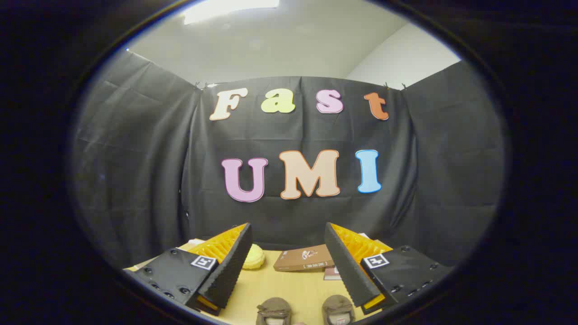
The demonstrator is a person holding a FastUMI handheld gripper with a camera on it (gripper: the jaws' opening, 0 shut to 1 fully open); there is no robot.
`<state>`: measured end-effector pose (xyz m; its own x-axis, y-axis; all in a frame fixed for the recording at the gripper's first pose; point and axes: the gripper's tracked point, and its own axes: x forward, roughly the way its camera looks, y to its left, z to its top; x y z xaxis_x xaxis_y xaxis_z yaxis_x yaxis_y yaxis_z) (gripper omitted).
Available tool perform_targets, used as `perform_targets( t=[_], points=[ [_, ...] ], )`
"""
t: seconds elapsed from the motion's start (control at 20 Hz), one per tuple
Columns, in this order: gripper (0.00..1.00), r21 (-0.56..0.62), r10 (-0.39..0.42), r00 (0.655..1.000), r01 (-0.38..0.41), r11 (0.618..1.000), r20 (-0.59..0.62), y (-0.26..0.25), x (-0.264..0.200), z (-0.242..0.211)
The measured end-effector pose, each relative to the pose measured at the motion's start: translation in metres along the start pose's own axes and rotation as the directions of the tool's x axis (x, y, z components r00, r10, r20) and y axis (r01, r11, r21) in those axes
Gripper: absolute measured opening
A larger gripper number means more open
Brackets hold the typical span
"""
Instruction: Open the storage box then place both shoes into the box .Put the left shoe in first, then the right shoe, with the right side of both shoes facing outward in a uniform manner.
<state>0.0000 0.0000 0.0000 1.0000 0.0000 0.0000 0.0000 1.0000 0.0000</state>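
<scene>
My gripper (pixel 287 229) is held high and level, fingers wide apart with nothing between them. Below and between the fingers, two small brown shoes stand side by side on the light wooden table (pixel 280 284): the left one (pixel 273 310) and the right one (pixel 338 309), with just their heel ends and openings showing. Further along the table, beyond the fingers, lies a flat brown box (pixel 303 258) with its lid closed.
A pale yellow round object (pixel 253 257) rests on the table beside the left finger. A small reddish card or booklet (pixel 332 272) lies by the brown box near the right finger. The black cloth wall closes off the table's far side.
</scene>
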Motion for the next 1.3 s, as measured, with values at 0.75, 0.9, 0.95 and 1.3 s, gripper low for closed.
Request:
perform_targets(
  t=[0.75,0.9,0.95,1.3],
  points=[
    [1.0,-0.012,0.051,0.998,-0.051,0.999,-0.031,0.002,-0.003,-0.006],
    [1.0,-0.013,0.057,0.998,-0.057,0.998,-0.039,0.003,-0.004,-0.01],
    [1.0,-0.013,0.058,0.997,-0.059,0.998,-0.043,0.003,-0.004,-0.013],
    [1.0,0.061,0.138,0.987,-0.134,0.989,-0.084,0.018,0.0,-0.031]
  ],
)
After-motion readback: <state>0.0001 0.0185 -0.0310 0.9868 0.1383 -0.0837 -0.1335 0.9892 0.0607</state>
